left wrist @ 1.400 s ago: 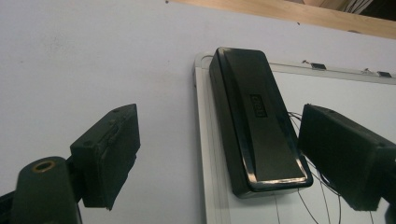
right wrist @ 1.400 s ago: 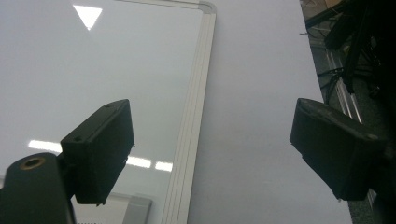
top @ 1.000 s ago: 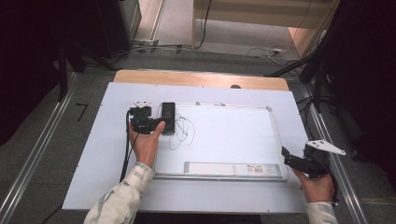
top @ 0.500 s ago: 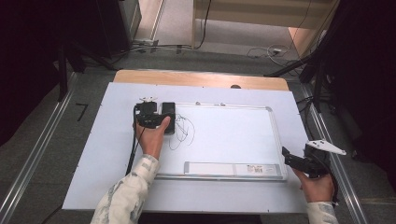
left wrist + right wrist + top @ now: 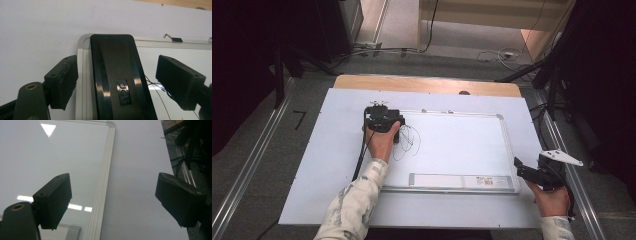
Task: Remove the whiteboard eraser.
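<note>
A black eraser (image 5: 117, 82) lies on the top left corner of a whiteboard (image 5: 462, 145), next to black scribbles (image 5: 407, 142). My left gripper (image 5: 382, 119) hangs right over it and covers most of it in the high view. In the left gripper view the eraser runs lengthwise between the two jaws, with a gap showing on each side. These jaws have just been closing around it, and the pads are not touching it. My right gripper (image 5: 518, 167) rests off the board's lower right corner, open and with nothing between its fingers (image 5: 53, 200).
The whiteboard lies on a white table top (image 5: 337, 150) with a wooden strip (image 5: 427, 82) along its far edge. A pen tray (image 5: 462, 181) runs along the board's near edge. Metal rails (image 5: 252, 165) and cables lie on the floor around the table.
My left gripper has slid right and down over the eraser, which now sits between its narrowing jaws. The right hand and its gripper have kept still.
</note>
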Action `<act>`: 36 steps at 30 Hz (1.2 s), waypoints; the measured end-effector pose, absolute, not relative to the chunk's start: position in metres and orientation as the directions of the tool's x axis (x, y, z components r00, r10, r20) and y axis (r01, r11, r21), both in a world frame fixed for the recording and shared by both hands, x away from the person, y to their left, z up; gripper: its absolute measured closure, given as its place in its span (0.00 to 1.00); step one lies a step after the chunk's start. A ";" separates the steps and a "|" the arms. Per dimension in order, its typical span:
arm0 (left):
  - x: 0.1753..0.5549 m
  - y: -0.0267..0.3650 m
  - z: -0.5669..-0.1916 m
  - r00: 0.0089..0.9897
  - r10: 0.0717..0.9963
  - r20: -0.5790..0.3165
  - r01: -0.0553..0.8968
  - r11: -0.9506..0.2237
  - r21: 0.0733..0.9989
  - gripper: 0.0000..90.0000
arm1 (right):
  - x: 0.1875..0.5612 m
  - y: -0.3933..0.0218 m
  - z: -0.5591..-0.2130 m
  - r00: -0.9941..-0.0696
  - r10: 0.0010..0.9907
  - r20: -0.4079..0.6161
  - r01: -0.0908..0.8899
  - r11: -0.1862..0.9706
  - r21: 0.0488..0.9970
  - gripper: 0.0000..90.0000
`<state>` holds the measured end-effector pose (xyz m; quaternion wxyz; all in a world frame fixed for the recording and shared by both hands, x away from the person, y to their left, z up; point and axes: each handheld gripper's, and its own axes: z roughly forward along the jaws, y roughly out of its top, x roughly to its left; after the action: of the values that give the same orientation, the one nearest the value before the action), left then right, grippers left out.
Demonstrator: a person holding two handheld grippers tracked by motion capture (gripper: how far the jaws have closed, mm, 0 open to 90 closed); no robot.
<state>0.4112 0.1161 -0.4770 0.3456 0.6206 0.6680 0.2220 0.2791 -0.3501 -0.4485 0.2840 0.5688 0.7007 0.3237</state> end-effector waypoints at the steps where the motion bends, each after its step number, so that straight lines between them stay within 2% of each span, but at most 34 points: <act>1: 0.412 0.115 -0.477 0.006 0.983 -0.184 0.675 0.132 0.726 0.21 | 0.279 -0.350 -0.449 -0.191 0.981 -0.030 0.614 0.143 0.777 0.14; 14: 0.423 0.111 -0.487 -0.005 0.984 -0.176 0.706 0.128 0.697 0.30 | 0.279 -0.351 -0.448 -0.192 0.981 -0.025 0.613 0.140 0.778 0.14; 24: 0.423 0.104 -0.488 -0.017 0.993 -0.115 0.703 0.094 0.705 0.33 | 0.279 -0.351 -0.448 -0.189 0.982 -0.025 0.613 0.138 0.778 0.14; 26: 0.423 0.104 -0.488 -0.026 0.994 -0.105 0.699 0.093 0.709 0.37 | 0.279 -0.351 -0.448 -0.188 0.982 -0.025 0.613 0.137 0.778 0.14; 31: 0.423 0.103 -0.488 -0.039 0.995 -0.093 0.697 0.094 0.711 0.42 | 0.279 -0.351 -0.448 -0.189 0.982 -0.025 0.613 0.137 0.778 0.14; 36: 0.422 0.100 -0.489 -0.055 0.996 -0.072 0.690 0.091 0.718 0.43 | 0.279 -0.351 -0.448 -0.192 0.981 -0.026 0.611 0.140 0.779 0.14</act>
<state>0.4225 0.1000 -0.4894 0.2930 0.6216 0.6779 0.2612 0.2792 -0.3506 -0.4483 0.2835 0.5690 0.6997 0.3260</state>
